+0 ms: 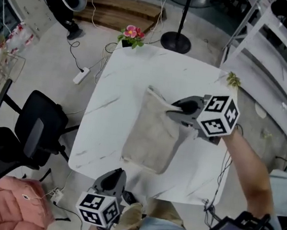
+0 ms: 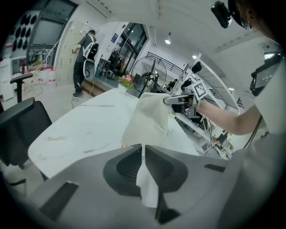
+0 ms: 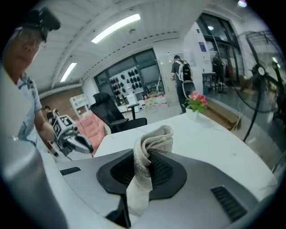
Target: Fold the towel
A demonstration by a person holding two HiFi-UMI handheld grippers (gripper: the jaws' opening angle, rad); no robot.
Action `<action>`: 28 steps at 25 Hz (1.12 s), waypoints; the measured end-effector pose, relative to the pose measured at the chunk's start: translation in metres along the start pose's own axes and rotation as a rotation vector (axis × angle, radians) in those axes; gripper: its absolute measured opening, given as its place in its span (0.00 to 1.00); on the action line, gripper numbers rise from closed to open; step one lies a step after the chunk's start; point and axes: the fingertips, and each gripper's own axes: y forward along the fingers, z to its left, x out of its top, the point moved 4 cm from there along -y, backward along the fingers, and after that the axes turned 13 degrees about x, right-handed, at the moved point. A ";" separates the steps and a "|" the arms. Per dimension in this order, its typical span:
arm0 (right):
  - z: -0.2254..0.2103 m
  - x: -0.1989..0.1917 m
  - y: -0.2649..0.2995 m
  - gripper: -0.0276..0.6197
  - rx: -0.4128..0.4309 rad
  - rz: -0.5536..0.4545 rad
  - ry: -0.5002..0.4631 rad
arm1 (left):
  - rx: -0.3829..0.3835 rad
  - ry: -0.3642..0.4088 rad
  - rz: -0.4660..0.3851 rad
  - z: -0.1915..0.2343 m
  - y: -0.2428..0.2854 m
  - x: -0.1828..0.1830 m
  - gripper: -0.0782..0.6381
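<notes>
A beige towel [image 1: 152,133] lies partly lifted on the white marble table [image 1: 137,75]. My right gripper [image 1: 177,109] hangs over the towel's far right part, shut on a bunched fold of it [image 3: 149,147]. My left gripper [image 1: 112,177] is at the table's near edge, shut on a thin corner of the towel [image 2: 145,179]. In the left gripper view the cloth [image 2: 149,118] stretches up from my jaws toward the right gripper [image 2: 174,99]. The right gripper view shows the left gripper [image 3: 71,138] off to its left.
A pot of pink flowers [image 1: 132,35] stands at the table's far edge and a small plant [image 1: 233,79] at its right corner. A black office chair [image 1: 34,131] and a pink chair [image 1: 12,203] stand to the left. A fan stand [image 1: 175,41] and a person [image 1: 63,1] are beyond.
</notes>
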 end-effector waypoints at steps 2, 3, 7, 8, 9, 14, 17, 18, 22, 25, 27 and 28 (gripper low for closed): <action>0.030 -0.001 0.011 0.16 -0.008 0.035 -0.115 | 0.014 -0.014 -0.019 0.012 -0.015 -0.005 0.15; 0.045 -0.003 0.016 0.16 -0.009 0.056 -0.168 | 0.020 -0.022 -0.024 0.017 -0.022 -0.010 0.15; 0.099 -0.027 0.040 0.16 -0.007 0.159 -0.371 | 0.042 -0.042 -0.024 0.035 -0.044 -0.032 0.15; 0.110 -0.036 0.048 0.16 -0.012 0.173 -0.418 | 0.045 -0.043 -0.020 0.038 -0.048 -0.039 0.15; 0.119 -0.046 0.056 0.16 -0.023 0.182 -0.467 | 0.046 -0.042 -0.015 0.040 -0.051 -0.044 0.15; 0.132 -0.100 0.095 0.16 -0.137 0.302 -0.738 | 0.039 -0.025 0.014 0.046 -0.057 -0.064 0.15; 0.126 -0.129 0.109 0.17 -0.175 0.375 -0.810 | 0.036 -0.011 0.027 0.049 -0.055 -0.069 0.15; 0.125 -0.135 0.112 0.18 -0.174 0.382 -0.815 | 0.035 -0.007 0.029 0.049 -0.054 -0.070 0.15; 0.139 -0.136 0.107 0.32 -0.101 0.351 -0.742 | 0.016 0.004 0.029 0.048 -0.049 -0.068 0.15; 0.157 -0.116 0.089 0.40 -0.033 0.249 -0.601 | -0.010 0.014 0.018 0.044 -0.047 -0.062 0.15; 0.158 -0.095 0.077 0.32 -0.046 0.145 -0.489 | -0.021 0.019 0.009 0.042 -0.049 -0.057 0.15; 0.156 -0.085 0.074 0.30 -0.065 0.106 -0.436 | -0.026 0.023 0.005 0.040 -0.049 -0.056 0.15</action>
